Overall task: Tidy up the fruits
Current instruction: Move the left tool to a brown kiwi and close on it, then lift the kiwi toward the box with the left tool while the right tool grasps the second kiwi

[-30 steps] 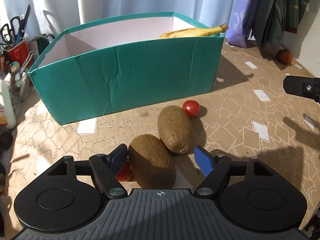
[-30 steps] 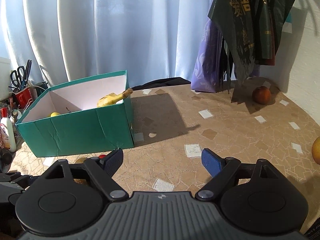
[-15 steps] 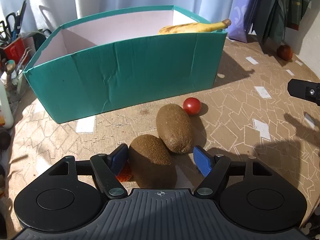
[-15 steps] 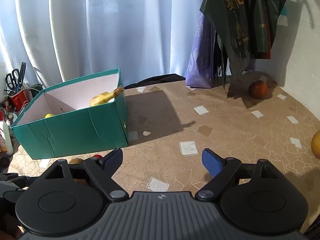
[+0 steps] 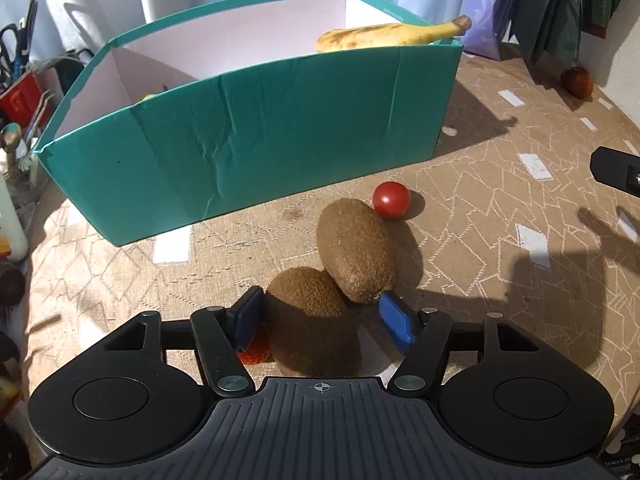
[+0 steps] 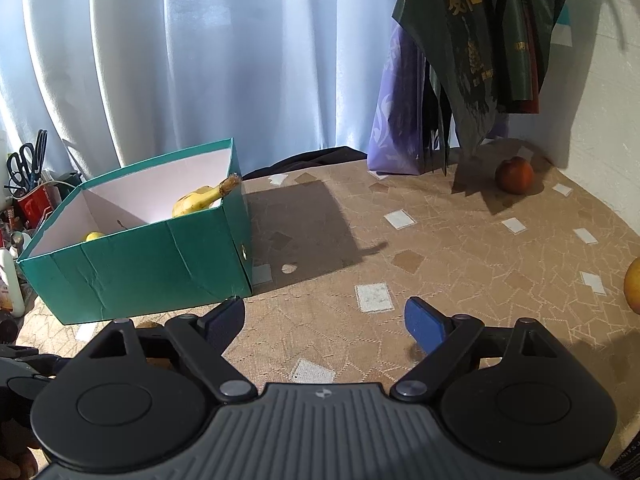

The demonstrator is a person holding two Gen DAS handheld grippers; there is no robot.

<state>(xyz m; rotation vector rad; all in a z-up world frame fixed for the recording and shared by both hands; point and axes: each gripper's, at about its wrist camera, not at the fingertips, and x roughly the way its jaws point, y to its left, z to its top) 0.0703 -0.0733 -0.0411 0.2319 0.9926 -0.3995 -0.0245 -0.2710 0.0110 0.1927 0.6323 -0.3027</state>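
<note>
My left gripper (image 5: 320, 320) is open, its blue pads on either side of the near kiwi (image 5: 312, 320), which lies on the table. A second kiwi (image 5: 354, 248) leans against it, with a cherry tomato (image 5: 391, 199) just beyond. A strawberry (image 5: 254, 354) peeks out under the left pad. The teal box (image 5: 248, 140) behind holds a banana (image 5: 388, 36) and also shows in the right wrist view (image 6: 140, 268). My right gripper (image 6: 324, 320) is open and empty above the table. A red apple (image 6: 514, 175) sits far right, and an orange fruit (image 6: 633, 286) at the right edge.
A desk organiser with scissors (image 6: 24, 168) and a white bottle (image 5: 10, 224) stand left of the box. A purple bag (image 6: 396, 136) and dark hanging bags (image 6: 480, 52) are at the back right. Curtains hang behind the table.
My left gripper has moved forward over the near kiwi and its jaws have narrowed around it. The right gripper has lifted and drifted slightly, staying open.
</note>
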